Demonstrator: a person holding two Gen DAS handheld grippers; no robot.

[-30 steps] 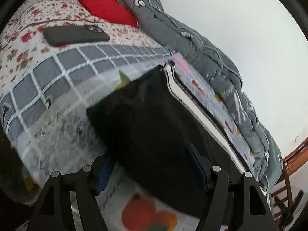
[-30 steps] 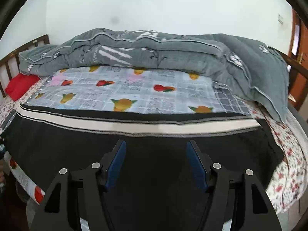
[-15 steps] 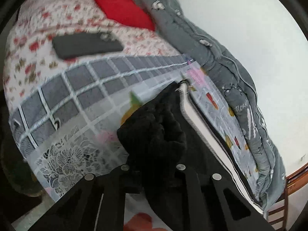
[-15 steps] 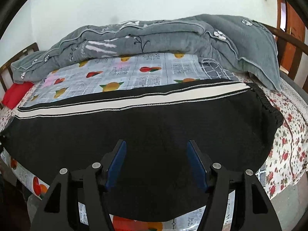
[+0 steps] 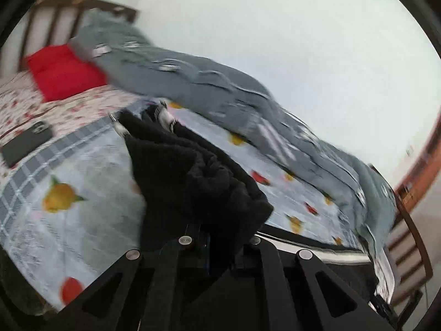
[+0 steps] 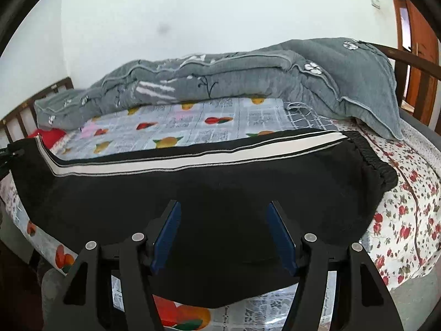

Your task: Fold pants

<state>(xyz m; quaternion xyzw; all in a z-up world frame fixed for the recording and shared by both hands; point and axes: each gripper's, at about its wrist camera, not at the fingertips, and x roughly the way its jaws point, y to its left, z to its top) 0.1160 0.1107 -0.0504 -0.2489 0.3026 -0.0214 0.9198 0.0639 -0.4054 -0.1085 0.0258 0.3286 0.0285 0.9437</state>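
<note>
A pair of black knit pants with a white side stripe (image 6: pixel 209 190) lies spread across a bed covered in a grey fruit-print sheet (image 6: pixel 193 127). In the right wrist view the pants' long axis runs left to right: the gathered elastic waistband (image 6: pixel 372 160) is at the right end, and the leg end is at the far left edge of the frame, lifted off the sheet.

The left gripper (image 5: pixel 217 245) is clenched on that leg end; in its own view a bunched wad of black fabric rises straight out of the closed jaws and hides the fingertips completely. The right gripper (image 6: pixel 223 234) is released, its blue-padded jaws standing apart and hovering over the near middle of the pants, nothing between them; whether the tips touch the cloth cannot be told.

Judging from this layout, the fold depends on carrying the held leg end along the long axis to the right, toward the waistband, with the left hand doing the carrying since it is the one on the cloth.

A crumpled grey quilt (image 6: pixel 248 82) lies along the far side. The left wrist view is motion-blurred. A red pillow (image 5: pixel 63 71) and a dark phone (image 5: pixel 27 143) sit beyond, clear of the pants
</note>
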